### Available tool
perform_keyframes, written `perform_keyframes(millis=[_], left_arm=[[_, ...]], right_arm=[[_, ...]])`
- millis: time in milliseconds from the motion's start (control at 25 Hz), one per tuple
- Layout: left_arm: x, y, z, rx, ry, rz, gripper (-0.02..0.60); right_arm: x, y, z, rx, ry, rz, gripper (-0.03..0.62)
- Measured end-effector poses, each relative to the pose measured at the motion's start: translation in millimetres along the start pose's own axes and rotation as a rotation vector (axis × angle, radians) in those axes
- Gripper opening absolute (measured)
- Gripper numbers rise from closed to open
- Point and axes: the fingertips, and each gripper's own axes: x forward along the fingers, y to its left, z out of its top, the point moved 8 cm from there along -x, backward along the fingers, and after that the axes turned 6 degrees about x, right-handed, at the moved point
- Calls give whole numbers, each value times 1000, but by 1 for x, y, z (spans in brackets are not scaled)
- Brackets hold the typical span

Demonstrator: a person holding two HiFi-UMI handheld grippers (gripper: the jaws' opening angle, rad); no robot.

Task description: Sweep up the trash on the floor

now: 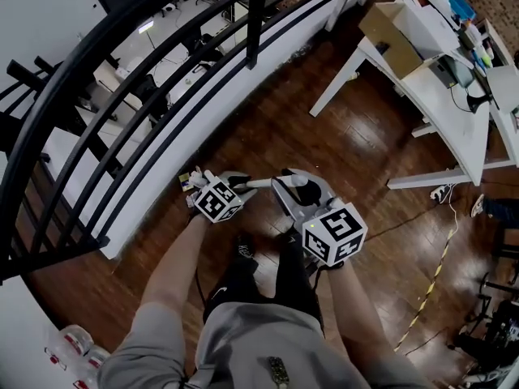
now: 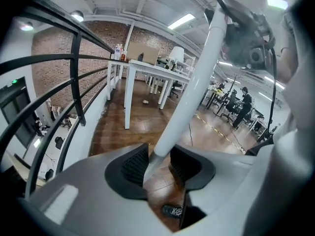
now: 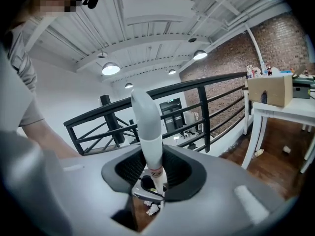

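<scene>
1. Left gripper view: a black railing [image 2: 74, 82] curves past close on the left of the left gripper [image 2: 158, 165]. Ahead of its fingers, bare floor [image 2: 142, 117] runs out to a white table [image 2: 147, 70].
2. Those fingers are clenched on a white pole [image 2: 192, 82]. It rises up and to the right from between the pads [image 2: 134, 165] towards the other gripper.
3. A dark shoe [image 2: 172, 211] shows on the boards just below the left fingers.
4. Head view: the dark wood floor lies open ahead of both sets of fingers. The curved railing hems it in on the left and the table on the right.
5. Trash [image 1: 193, 181], a few pale bits, lies just left of the left fingers, beside the railing's white base. A further scrap [image 2: 146, 102] lies well ahead of them, on the floor under the table.
6. Right gripper view: the right gripper [image 3: 153, 170] grasps the same pole near its rounded top end, which stands up above the pads. The railing runs across beyond them.
7. Right of the right fingers, a brown box [image 3: 268, 90] sits on the table's near corner, and the table legs stand on the floor there.
8. Farther right in the head view, a yellow-and-black strip [image 1: 430, 286] crosses the boards, well apart from the fingers.
</scene>
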Motion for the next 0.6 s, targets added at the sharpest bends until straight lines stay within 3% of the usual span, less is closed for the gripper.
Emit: perform_keyframes(millis=[280, 600], left_arm=[[13, -11, 72, 51, -47, 12, 133], [96, -62, 177, 59, -51, -10, 129]], right_arm=[[-41, -31, 47, -31, -82, -22, 101], [-133, -129, 81, -34, -152, -43, 101]])
